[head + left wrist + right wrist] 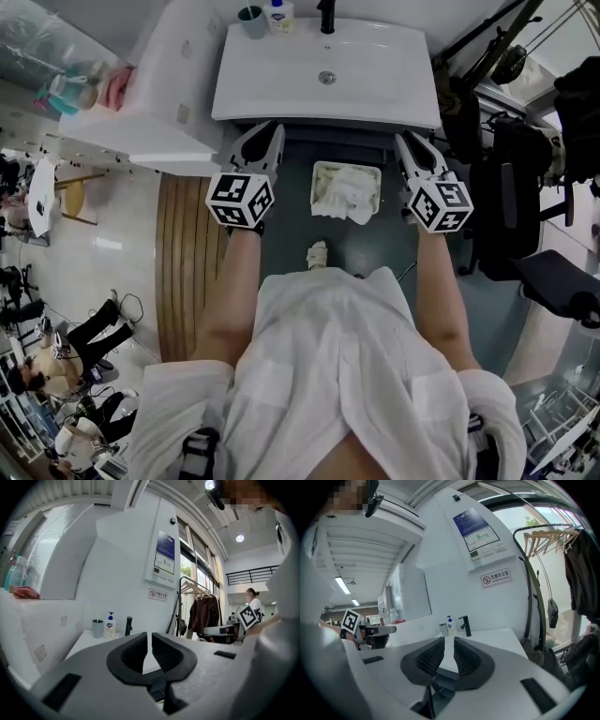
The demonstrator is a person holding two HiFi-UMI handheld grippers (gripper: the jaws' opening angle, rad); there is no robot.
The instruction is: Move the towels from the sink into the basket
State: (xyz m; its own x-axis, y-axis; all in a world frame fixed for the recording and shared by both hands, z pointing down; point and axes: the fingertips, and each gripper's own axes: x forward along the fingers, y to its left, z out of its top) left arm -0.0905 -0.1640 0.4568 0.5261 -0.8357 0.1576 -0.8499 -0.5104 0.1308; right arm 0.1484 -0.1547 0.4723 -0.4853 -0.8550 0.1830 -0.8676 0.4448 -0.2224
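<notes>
The white sink [281,84] is at the top of the head view and its basin holds no towel. Below it on the floor stands a pale basket [319,173] with crumpled white towels [349,192] inside. My left gripper [267,131] hovers by the sink's front edge, left of the basket, jaws shut with nothing in them [149,634]. Right of the basket, my right gripper [411,142] points at the sink; a narrow gap shows between its jaws [449,640] and nothing is in it.
A black faucet [326,17], a grey cup [250,21] and a soap bottle [279,16] stand at the sink's back. A white counter [159,84] adjoins on the left, a wooden mat [187,262] lies below it. Black chairs [553,272] and a clothes rack [201,606] crowd the right.
</notes>
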